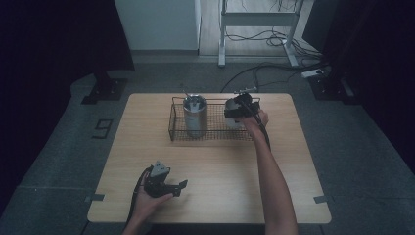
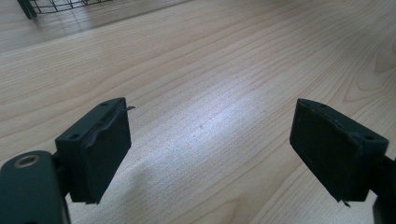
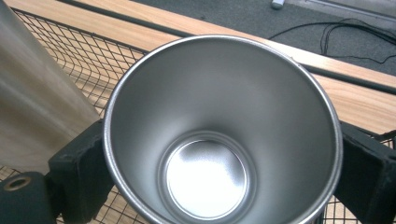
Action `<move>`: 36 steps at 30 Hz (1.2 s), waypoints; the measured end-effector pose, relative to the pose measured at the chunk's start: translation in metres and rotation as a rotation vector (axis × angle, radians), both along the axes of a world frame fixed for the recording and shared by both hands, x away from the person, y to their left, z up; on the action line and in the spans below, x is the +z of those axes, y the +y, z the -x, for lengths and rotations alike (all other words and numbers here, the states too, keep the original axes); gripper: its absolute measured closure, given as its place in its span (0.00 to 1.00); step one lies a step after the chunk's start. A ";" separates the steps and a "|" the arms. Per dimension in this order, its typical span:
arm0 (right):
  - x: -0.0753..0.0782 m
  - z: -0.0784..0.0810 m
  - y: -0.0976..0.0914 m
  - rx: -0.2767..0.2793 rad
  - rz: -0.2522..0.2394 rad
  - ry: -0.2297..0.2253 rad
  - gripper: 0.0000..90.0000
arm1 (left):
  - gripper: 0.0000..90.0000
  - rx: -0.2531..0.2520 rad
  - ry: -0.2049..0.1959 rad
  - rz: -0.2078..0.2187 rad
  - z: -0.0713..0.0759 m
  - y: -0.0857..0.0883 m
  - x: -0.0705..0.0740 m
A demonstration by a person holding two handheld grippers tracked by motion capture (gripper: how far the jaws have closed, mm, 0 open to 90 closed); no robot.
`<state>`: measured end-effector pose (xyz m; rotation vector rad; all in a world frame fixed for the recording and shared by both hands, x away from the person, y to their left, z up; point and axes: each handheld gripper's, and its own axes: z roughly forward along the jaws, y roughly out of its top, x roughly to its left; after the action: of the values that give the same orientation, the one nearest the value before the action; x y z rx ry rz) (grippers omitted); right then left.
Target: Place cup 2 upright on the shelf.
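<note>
A shiny steel cup (image 3: 219, 140) stands open-mouthed and empty between my right gripper's (image 3: 219, 179) jaws, which press on its two sides. From above, that cup (image 1: 232, 120) is at the right end of a black wire basket (image 1: 215, 138), with my right gripper (image 1: 236, 112) shut on it from over it. A second, taller steel cup (image 1: 195, 116) stands in the left half of the basket and shows as a blurred wall (image 3: 32, 107) beside the held one. My left gripper (image 1: 178, 188) rests near the table's front edge, its jaws apart over bare wood (image 2: 210, 149).
The basket sits at the back middle of the light wooden table (image 1: 215, 166); one corner of it shows far off (image 2: 51, 5). Cables (image 1: 274, 39) and a stand's legs lie on the grey floor behind the table.
</note>
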<state>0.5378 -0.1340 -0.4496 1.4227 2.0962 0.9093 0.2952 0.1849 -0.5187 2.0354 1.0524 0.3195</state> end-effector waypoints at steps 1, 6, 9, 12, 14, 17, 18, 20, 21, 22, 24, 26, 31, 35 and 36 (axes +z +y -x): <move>-0.001 0.000 0.000 -0.002 -0.001 0.002 0.08 | 0.14 0.000 0.001 0.003 0.000 0.000 0.000; -0.007 -0.002 -0.001 -0.008 0.001 0.021 0.08 | 0.14 0.001 0.006 0.001 -0.001 0.001 -0.001; -0.009 -0.003 -0.001 -0.008 0.011 0.026 0.08 | 0.14 0.000 0.005 0.000 -0.001 0.000 -0.002; -0.012 -0.004 0.000 -0.008 0.012 0.032 0.08 | 0.14 0.000 0.005 -0.002 -0.001 0.000 -0.002; -0.014 -0.005 0.000 -0.005 0.017 0.038 0.08 | 0.14 -0.002 0.006 -0.003 0.000 -0.001 -0.002; -0.016 -0.006 0.002 -0.004 0.029 0.040 0.08 | 0.14 -0.001 0.008 -0.003 0.000 0.000 -0.002; -0.017 -0.006 0.002 -0.005 0.030 0.042 0.08 | 0.14 -0.001 0.008 -0.003 0.000 0.000 -0.002; -0.018 -0.007 0.003 -0.014 0.036 0.047 0.08 | 0.14 0.001 0.009 -0.002 -0.001 0.000 -0.002; -0.018 -0.007 0.003 -0.016 0.038 0.049 0.08 | 0.14 0.002 0.008 -0.001 -0.001 0.000 -0.002; -0.019 -0.008 0.002 -0.016 0.043 0.051 0.08 | 0.14 0.002 0.008 -0.001 0.000 0.000 -0.002; -0.021 -0.008 0.002 -0.021 0.045 0.063 0.08 | 0.14 0.002 0.007 -0.001 0.000 0.001 -0.002; -0.022 -0.008 0.002 -0.022 0.051 0.071 0.07 | 0.14 0.000 0.009 -0.001 0.000 0.001 -0.002; -0.022 -0.007 0.003 -0.022 0.074 0.085 0.07 | 0.14 -0.010 0.019 -0.003 0.000 -0.002 -0.004; -0.022 -0.006 0.000 -0.027 0.062 0.107 0.07 | 0.14 -0.011 0.016 -0.003 0.000 -0.003 -0.004; -0.022 -0.005 0.000 -0.033 0.065 0.109 0.06 | 0.14 -0.009 0.015 -0.003 0.000 -0.003 -0.004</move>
<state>0.5433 -0.1344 -0.4717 1.4990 2.1540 0.7598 0.2948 0.1819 -0.5225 2.0474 1.0515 0.3019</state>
